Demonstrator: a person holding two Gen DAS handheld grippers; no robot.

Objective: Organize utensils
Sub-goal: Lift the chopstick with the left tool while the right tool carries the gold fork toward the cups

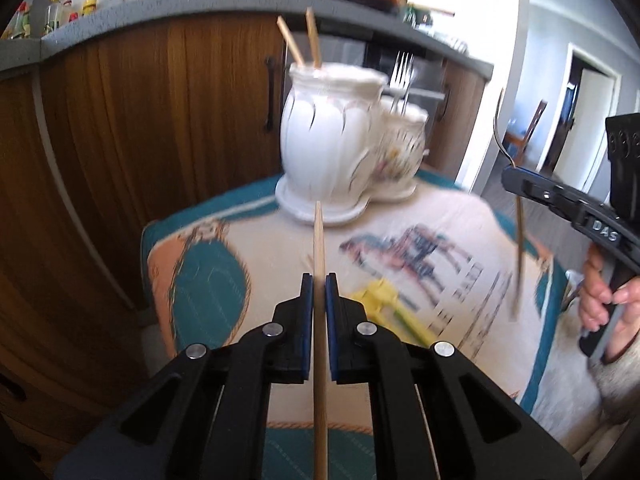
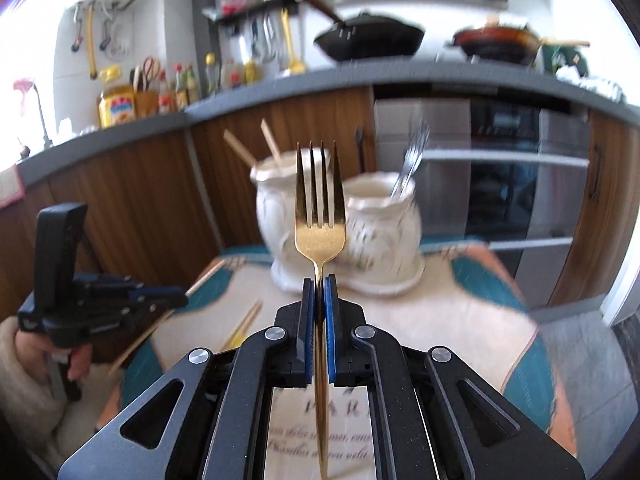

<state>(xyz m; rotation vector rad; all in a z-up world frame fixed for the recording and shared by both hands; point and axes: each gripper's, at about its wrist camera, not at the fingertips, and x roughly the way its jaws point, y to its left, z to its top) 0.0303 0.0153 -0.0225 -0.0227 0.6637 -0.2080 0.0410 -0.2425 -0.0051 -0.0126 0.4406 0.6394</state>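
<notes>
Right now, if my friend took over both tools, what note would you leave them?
Left tool: shut on a wooden chopstick, pointing toward the jars.
Right tool: shut on a gold fork, tines up.
Two white jars share a base on the patterned cloth: the taller jar already holds two chopsticks; the smaller floral jar holds silver forks.
Done, it seems: some chopsticks and forks are sorted.
Left: probably chopstick into the taller jar, fork into the floral jar. More chopsticks lie on the cloth, and something yellow, too blurred to name.
</notes>
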